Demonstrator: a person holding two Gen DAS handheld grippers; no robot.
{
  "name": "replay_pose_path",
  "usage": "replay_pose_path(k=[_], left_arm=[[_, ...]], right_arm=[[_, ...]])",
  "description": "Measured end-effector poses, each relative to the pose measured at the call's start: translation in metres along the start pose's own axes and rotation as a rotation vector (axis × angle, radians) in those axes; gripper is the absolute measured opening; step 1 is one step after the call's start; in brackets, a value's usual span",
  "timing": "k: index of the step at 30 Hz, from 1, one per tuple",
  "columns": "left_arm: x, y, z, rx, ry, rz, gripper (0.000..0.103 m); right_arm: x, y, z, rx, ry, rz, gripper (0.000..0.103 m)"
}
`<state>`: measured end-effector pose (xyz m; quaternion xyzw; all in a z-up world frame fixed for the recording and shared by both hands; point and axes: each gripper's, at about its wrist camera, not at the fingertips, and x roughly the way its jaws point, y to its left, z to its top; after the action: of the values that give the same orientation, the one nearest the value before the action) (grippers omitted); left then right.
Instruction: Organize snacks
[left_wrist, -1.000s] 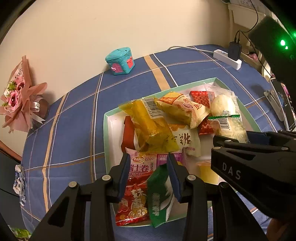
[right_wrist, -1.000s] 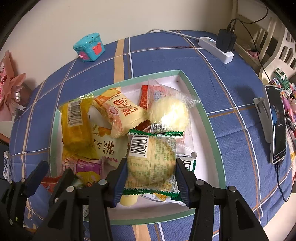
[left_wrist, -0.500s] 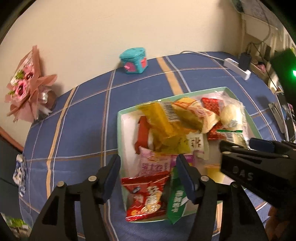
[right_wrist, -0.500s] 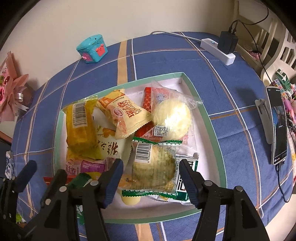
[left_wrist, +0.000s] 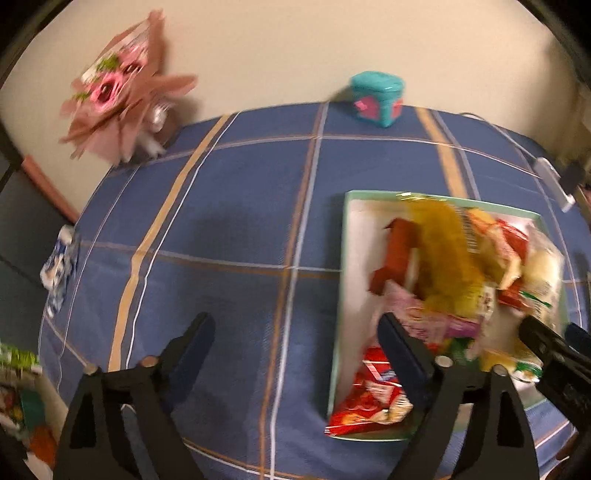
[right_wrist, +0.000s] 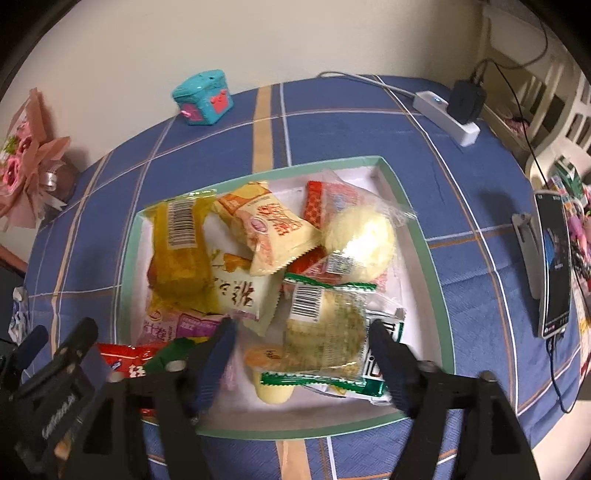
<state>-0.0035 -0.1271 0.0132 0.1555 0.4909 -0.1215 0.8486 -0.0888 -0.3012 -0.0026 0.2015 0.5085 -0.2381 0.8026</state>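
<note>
Fingers of both grippers have just been opening and stand wide: the left gripper (left_wrist: 295, 339) over bare blue table (left_wrist: 236, 229), holding nothing; the right gripper (right_wrist: 301, 345) astride a green-edged cracker pack (right_wrist: 325, 332) without pressing it. The snacks fill the tray (right_wrist: 424, 251). The left view is blurred; only the right shows the phone (right_wrist: 554, 262).

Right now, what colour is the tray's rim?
Pale green rim on the tray, white inside; clearest in the right wrist view.
</note>
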Motion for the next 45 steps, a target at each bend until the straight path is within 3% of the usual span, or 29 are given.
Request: replay_pose_path(k=[3,9,18,32,45], left_arm=[[0.006,0.009,0.0,-0.031,0.018,-0.002,0.1],[0.013,0.019,-0.001,-0.06,0.041,0.027,0.103],[0.027,0.023,-0.005,-0.058,0.105,0.01,0.103],[0.009,0.046,-0.018,-0.083,0.103,-0.045,0.103],[-0.018,0.053,-0.039,-0.005,0.065,-0.031,0.103]], right_arm=[[-0.003,0.008,-0.001,-0.037,-0.021,-0.005,0.103],[-0.005,0.019,-0.003,-0.077,-0.04,-0.01,0.103],[-0.01,0.03,-0.009,-0.107,-0.046,-0.019,0.103],[-0.029,0.041,-0.027,-0.118,-0.068,-0.003,0.103],[-0.048,0.044,-0.061,-0.137,-0.074,-0.003,0.103]])
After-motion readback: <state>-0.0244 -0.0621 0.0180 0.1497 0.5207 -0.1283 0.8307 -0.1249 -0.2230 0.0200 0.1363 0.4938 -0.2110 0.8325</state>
